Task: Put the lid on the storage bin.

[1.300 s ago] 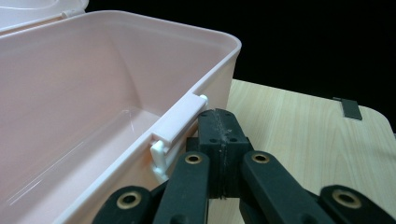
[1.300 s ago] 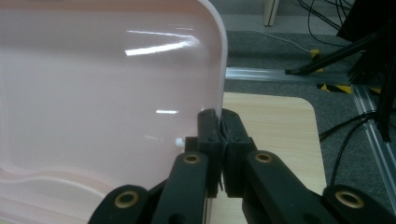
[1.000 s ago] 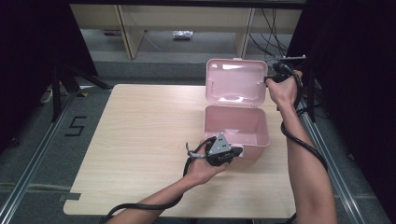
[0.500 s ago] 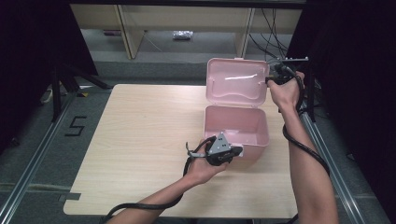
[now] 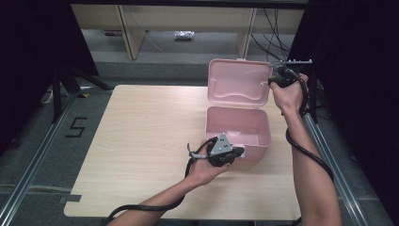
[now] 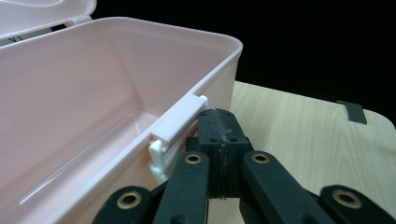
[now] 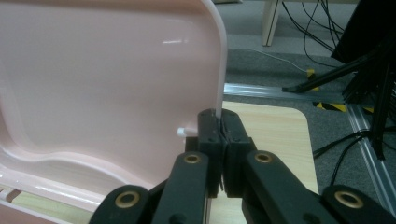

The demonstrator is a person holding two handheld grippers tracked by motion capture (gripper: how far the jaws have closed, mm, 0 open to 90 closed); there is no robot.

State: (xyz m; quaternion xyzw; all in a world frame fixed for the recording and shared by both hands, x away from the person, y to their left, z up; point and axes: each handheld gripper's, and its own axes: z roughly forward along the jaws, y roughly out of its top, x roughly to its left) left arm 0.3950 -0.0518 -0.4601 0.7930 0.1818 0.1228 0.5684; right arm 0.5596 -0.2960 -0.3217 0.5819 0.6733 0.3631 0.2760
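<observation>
A pink plastic box (image 5: 238,129) stands at the table's right side with its lid (image 5: 239,82) raised almost upright. My right gripper (image 5: 272,81) is shut on the lid's right rim (image 7: 220,70), and the thin edge runs down between its tips (image 7: 219,123). My left gripper (image 5: 237,151) is at the box's front wall, shut, with nothing between its jaws. Its tips (image 6: 219,135) rest against the outside of the wall, just beside the pale latch bracket (image 6: 175,126). The box's inside (image 6: 84,116) looks bare.
The wooden table (image 5: 141,141) stretches free to the left of the box. The right edge of the table (image 7: 299,154) lies close to the box. Beyond it are floor rails, cables (image 7: 364,93) and stands. Shelving (image 5: 141,28) stands behind the table.
The right hand has shifted very slightly at the lid's rim, still gripping it. The left gripper and the box have stayed put.
</observation>
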